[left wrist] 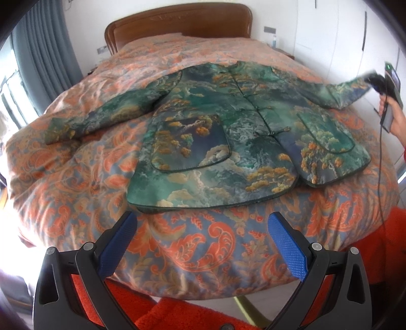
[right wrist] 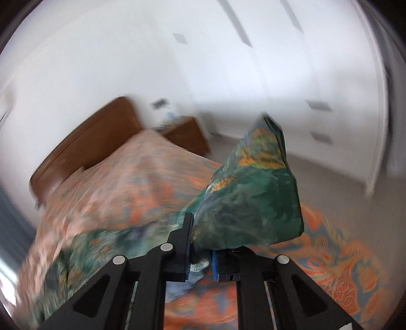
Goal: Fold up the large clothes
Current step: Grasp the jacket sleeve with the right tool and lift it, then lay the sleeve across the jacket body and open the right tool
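Nearest the left wrist camera, the left gripper (left wrist: 203, 228) hovers with its blue pads (left wrist: 286, 246) spread wide apart above the orange paisley quilt (left wrist: 76, 203), nothing between them. Beyond it, at twelve o'clock, the green jacket (left wrist: 228, 127) lies flat and buttoned, its sleeves reaching toward nine and three o'clock. At three o'clock the right gripper (left wrist: 375, 81) is clamped on the sleeve cuff (right wrist: 253, 198). Farthest stands the wooden headboard (left wrist: 177, 22).

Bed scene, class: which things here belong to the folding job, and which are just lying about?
Job: green jacket; its sleeve, clamped in the right gripper; open left gripper.
Lying about: quilt; headboard; bedside table; curtain.
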Tool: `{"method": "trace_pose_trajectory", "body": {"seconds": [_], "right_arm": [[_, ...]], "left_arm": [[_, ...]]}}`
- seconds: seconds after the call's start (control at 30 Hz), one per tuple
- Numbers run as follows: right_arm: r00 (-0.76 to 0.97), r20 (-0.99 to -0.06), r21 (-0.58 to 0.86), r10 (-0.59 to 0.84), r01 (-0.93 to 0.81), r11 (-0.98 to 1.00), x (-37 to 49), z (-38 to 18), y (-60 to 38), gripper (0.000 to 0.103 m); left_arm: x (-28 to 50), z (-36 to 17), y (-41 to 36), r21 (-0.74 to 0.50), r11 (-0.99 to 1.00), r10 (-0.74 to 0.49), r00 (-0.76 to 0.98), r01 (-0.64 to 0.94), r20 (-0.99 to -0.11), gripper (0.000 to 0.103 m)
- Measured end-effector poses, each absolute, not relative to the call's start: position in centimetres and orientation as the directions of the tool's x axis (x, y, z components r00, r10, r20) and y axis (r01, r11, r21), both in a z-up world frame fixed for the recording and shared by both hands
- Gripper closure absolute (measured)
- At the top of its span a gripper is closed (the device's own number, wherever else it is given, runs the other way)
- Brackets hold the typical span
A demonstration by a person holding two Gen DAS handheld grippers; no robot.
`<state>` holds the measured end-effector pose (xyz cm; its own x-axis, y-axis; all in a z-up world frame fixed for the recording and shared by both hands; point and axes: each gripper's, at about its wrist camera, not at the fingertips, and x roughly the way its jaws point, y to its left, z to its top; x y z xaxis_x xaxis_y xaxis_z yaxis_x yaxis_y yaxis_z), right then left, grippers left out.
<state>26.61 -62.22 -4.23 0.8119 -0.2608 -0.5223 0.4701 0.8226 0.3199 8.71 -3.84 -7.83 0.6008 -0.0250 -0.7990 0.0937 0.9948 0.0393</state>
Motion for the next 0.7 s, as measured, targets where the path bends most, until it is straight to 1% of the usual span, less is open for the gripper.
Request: {"method": "trace_pose_trajectory", "body": {"seconds": [0.07,0.17,0.3,0.4,0.5,0.57,0.7], "right_arm": [[0.846,-0.481,0.265,-0.228,0.388,0.883,27.1,-1.5,-58.0,0.091],[0.876,-0.455,0.178,-0.16,0.265,0.948,28.7,1.2,-51.1,0.091],[0.873,-0.483,0.079,-0.06,0.112,0.991,29.9,1.1,-42.5,0.091],[0.85,-0.527,0.009,-0.003,0.009,1.0,30.6,-0.8,-36.3,0.091],[0.805,-0.592,-0.016,0.041,-0.063,0.998,31.3,-4.0,-31.4,0.091],[0.76,-0.648,-0.032,0.049,-0.092,0.995,32.7,-6.6,-28.9,0.091],[0.678,-0.735,-0.082,0.032,-0.136,0.987,32.2,-11.7,-26.4,0.091]], "left_arm": [[8.3,-7.8,-3.3,0.027,0.996,-0.031,0.607,0.087,-0.794,0.0],[7.6,-7.7,-2.4,0.011,0.997,-0.035,0.614,0.071,-0.789,0.0],[6.8,-7.6,-0.7,-0.013,0.999,-0.033,0.623,0.037,-0.781,0.0],[6.4,-7.7,0.4,-0.036,0.999,-0.036,0.622,0.012,-0.782,0.0],[6.0,-7.6,1.0,-0.047,0.999,-0.035,0.625,-0.003,-0.78,0.0],[5.8,-7.5,1.2,-0.046,0.999,-0.029,0.632,-0.01,-0.775,0.0],[5.5,-7.6,1.7,-0.048,0.999,-0.022,0.631,-0.024,-0.775,0.0]]}}
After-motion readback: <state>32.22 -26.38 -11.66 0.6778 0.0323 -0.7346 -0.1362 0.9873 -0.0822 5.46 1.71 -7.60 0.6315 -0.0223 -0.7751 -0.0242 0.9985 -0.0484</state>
